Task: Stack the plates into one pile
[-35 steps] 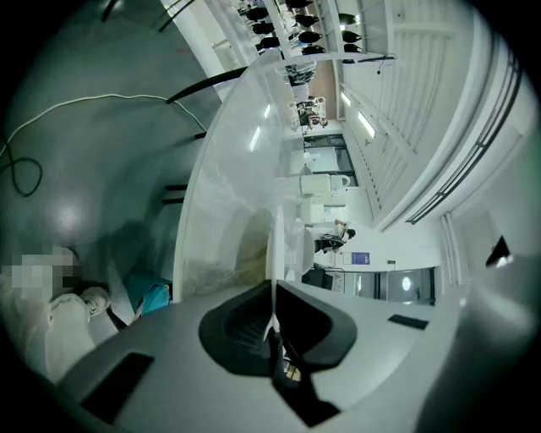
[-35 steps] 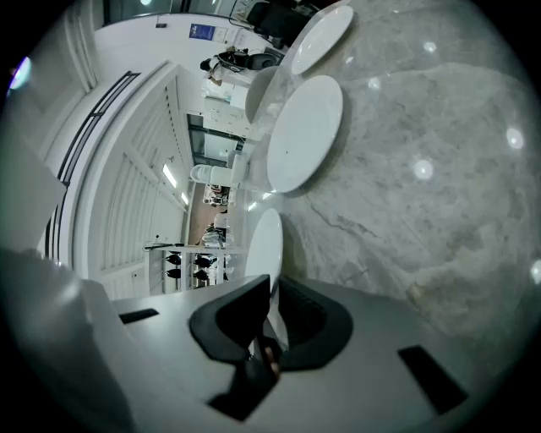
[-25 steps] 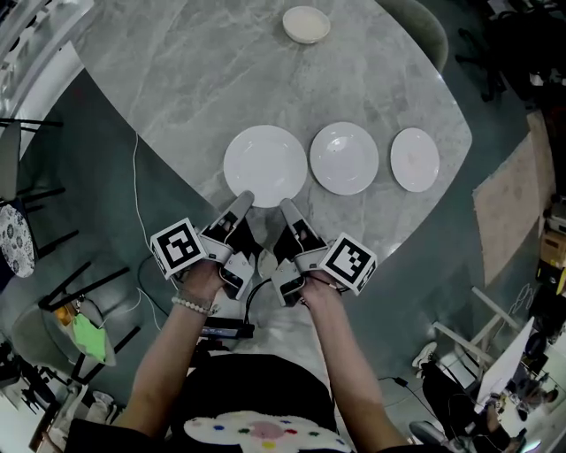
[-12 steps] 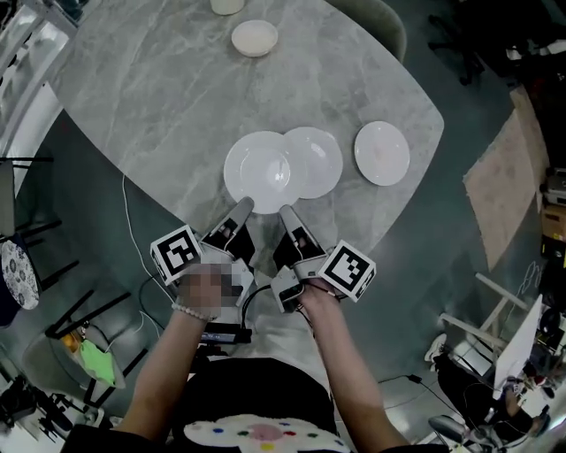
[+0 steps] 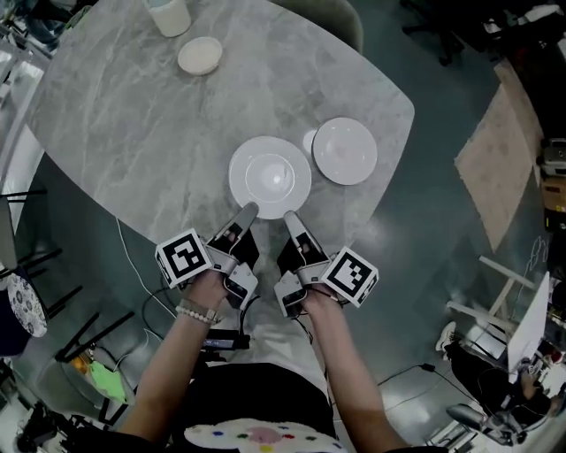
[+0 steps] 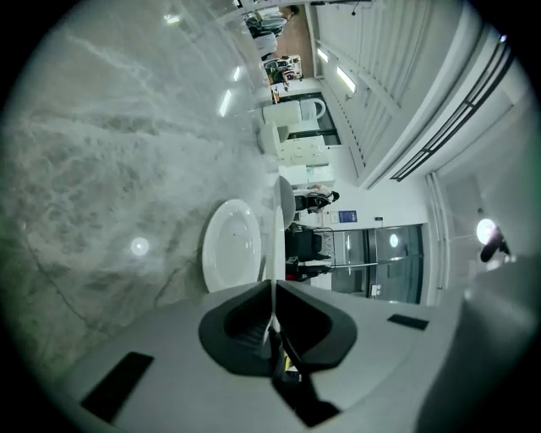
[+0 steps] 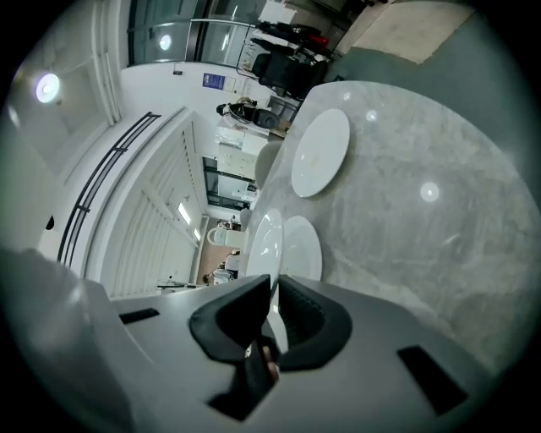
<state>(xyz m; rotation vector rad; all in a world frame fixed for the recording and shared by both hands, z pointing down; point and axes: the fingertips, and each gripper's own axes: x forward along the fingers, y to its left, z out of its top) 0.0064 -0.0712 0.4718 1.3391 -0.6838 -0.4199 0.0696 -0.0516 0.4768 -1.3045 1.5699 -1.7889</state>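
Note:
Both grippers hold one large white plate by its near rim, above the grey marble table. My left gripper is shut on the rim's left part and my right gripper on its right part. In each gripper view the held plate appears edge-on between the jaws. A middle plate lies mostly hidden beneath it; more of it shows in the gripper views. A smaller plate lies on the table just right of them.
A small cream bowl and a pale cup stand at the table's far left. The table's near edge runs just in front of the grippers. A chair back is at the far side, and cables lie on the floor.
Both grippers have carried the large plate to the right. It stood left of the middle plate; it now covers most of it and sits close to the small plate.

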